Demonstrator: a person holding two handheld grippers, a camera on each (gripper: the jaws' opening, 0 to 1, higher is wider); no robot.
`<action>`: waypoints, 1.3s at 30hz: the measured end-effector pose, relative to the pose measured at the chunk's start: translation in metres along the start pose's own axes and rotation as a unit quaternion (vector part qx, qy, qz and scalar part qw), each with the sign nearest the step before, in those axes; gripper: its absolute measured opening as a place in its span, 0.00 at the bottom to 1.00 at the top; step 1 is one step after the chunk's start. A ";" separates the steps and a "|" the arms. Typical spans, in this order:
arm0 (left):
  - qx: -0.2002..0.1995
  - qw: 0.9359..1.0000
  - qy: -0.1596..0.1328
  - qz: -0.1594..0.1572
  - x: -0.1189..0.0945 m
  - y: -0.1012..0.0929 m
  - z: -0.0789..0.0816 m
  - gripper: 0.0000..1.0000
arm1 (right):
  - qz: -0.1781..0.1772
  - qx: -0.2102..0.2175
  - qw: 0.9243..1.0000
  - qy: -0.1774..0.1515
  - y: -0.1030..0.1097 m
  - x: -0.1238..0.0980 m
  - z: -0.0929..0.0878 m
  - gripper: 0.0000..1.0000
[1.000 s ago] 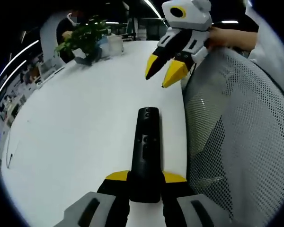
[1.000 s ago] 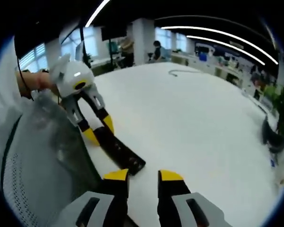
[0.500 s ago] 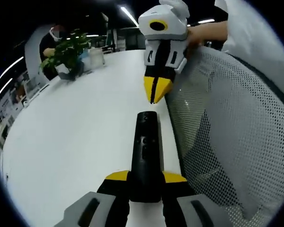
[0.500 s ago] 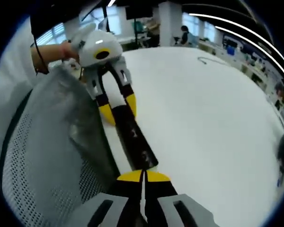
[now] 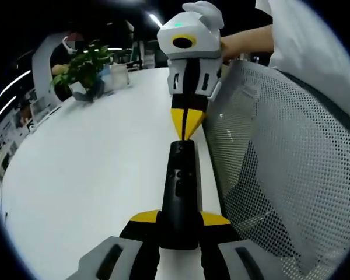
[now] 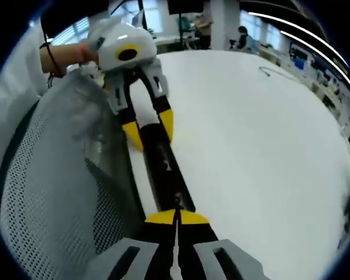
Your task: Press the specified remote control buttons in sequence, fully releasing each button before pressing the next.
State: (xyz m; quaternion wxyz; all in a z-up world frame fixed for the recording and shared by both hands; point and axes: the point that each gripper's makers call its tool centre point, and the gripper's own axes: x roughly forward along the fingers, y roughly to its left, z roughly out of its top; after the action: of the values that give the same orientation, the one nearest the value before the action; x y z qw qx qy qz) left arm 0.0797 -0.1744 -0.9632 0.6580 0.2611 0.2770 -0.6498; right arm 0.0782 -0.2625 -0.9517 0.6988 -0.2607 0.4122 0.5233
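Observation:
A long black remote point(image 5: 179, 181) lies along the edge of the white table point(image 5: 93, 163), its buttons facing up. My left gripper point(image 5: 179, 219) is shut on its near end, one yellow jaw on each side. My right gripper point(image 5: 186, 135) comes down from above, shut, and its joined yellow tips touch the top of the remote's far end. In the right gripper view my right gripper point(image 6: 176, 217) is shut at the bottom, pressed against the near end of the remote point(image 6: 163, 169). At the other end, the left gripper point(image 6: 150, 129) clamps the remote.
A grey mesh chair back point(image 5: 280, 175) stands close against the table edge beside the remote, and appears again point(image 6: 52, 175) in the right gripper view. A potted plant point(image 5: 84, 64) sits at the table's far end. A cable point(image 6: 274, 73) lies far out on the table.
My right gripper went from open to shut and came in over the remote's far end, where its tips now touch. The left gripper still holds the remote.

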 end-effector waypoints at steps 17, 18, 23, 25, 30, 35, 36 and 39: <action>-0.089 0.995 -0.043 0.029 0.000 -0.003 0.004 0.33 | 0.011 -0.109 0.992 0.063 0.002 0.008 0.001 0.00; -0.091 0.994 -0.044 0.038 0.001 -0.003 0.004 0.33 | 0.012 -0.116 0.991 0.066 0.003 0.008 0.001 0.00; -0.054 0.996 -0.021 0.062 0.003 -0.003 0.002 0.26 | 0.010 -0.089 0.995 0.041 0.002 0.007 0.002 0.00; -0.058 0.996 -0.022 0.062 0.002 -0.002 0.002 0.26 | 0.009 -0.076 0.997 0.027 0.002 0.005 0.002 0.00; -0.055 0.996 -0.029 0.062 0.001 -0.004 0.001 0.26 | 0.013 -0.057 0.998 0.010 0.006 0.005 0.007 0.00; -0.054 0.996 -0.034 0.059 0.001 -0.004 0.001 0.26 | 0.017 -0.068 0.997 0.019 0.007 0.011 0.010 0.00; -0.054 0.996 -0.035 0.059 0.001 -0.004 0.001 0.26 | 0.016 -0.076 0.997 0.021 0.006 0.010 0.010 0.00; -0.055 0.996 -0.037 0.058 0.001 -0.003 0.001 0.26 | 0.017 -0.092 0.995 0.029 0.007 0.011 0.009 0.00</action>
State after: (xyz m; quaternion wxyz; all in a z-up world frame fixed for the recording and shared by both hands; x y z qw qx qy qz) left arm 0.0762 -0.1756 -0.9630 0.7178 0.2165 0.2719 -0.6033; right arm 0.0758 -0.2479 -0.9557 0.6503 -0.3318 0.3872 0.5631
